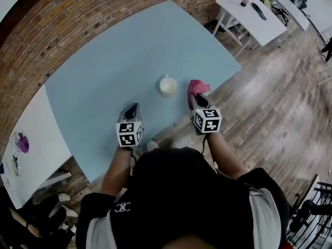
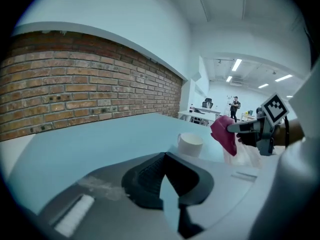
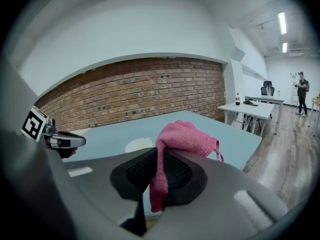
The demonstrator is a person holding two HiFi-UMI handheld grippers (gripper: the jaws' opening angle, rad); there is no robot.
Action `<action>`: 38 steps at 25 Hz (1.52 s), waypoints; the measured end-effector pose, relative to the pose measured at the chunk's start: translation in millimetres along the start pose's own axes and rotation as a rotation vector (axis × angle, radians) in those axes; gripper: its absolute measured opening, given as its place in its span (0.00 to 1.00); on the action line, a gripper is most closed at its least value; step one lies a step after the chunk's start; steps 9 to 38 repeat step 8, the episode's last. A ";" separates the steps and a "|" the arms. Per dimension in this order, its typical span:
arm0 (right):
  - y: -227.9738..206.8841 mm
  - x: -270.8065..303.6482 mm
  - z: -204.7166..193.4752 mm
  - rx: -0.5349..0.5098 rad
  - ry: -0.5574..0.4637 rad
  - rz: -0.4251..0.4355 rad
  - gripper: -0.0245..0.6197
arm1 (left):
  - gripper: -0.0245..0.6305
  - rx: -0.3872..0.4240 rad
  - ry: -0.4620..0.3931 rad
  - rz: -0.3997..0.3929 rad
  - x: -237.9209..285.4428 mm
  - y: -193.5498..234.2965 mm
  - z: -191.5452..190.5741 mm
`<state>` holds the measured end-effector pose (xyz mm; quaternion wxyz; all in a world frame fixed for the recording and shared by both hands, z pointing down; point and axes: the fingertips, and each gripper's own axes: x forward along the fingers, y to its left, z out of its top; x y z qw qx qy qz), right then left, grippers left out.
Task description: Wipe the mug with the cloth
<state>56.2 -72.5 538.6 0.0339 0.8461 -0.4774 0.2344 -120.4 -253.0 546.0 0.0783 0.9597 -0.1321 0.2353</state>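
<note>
A white mug (image 1: 167, 85) stands upright on the light blue table (image 1: 119, 56), near its front edge. My right gripper (image 1: 196, 98) sits just right of the mug, shut on a pink cloth (image 1: 197, 87) that bunches over its tips. In the right gripper view the cloth (image 3: 181, 140) hangs down between the jaws and the mug's rim (image 3: 136, 145) shows behind it. My left gripper (image 1: 131, 109) hovers left and nearer than the mug, shut and empty. From the left gripper view the mug (image 2: 190, 144) stands ahead with the cloth (image 2: 224, 135) to its right.
A brick wall (image 1: 78, 19) runs behind the table. A white table (image 1: 254, 14) with small items stands at the far right, another white surface (image 1: 26, 154) at the left. Wooden floor (image 1: 280, 97) lies right of the blue table. A person stands far off in the room.
</note>
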 end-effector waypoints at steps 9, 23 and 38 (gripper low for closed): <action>-14.9 -3.2 -3.0 0.017 0.017 0.006 0.10 | 0.05 -0.008 0.035 -0.030 1.8 -17.4 -5.5; -14.9 -3.2 -3.0 0.017 0.017 0.006 0.10 | 0.05 -0.008 0.035 -0.030 1.8 -17.4 -5.5; -14.9 -3.2 -3.0 0.017 0.017 0.006 0.10 | 0.05 -0.008 0.035 -0.030 1.8 -17.4 -5.5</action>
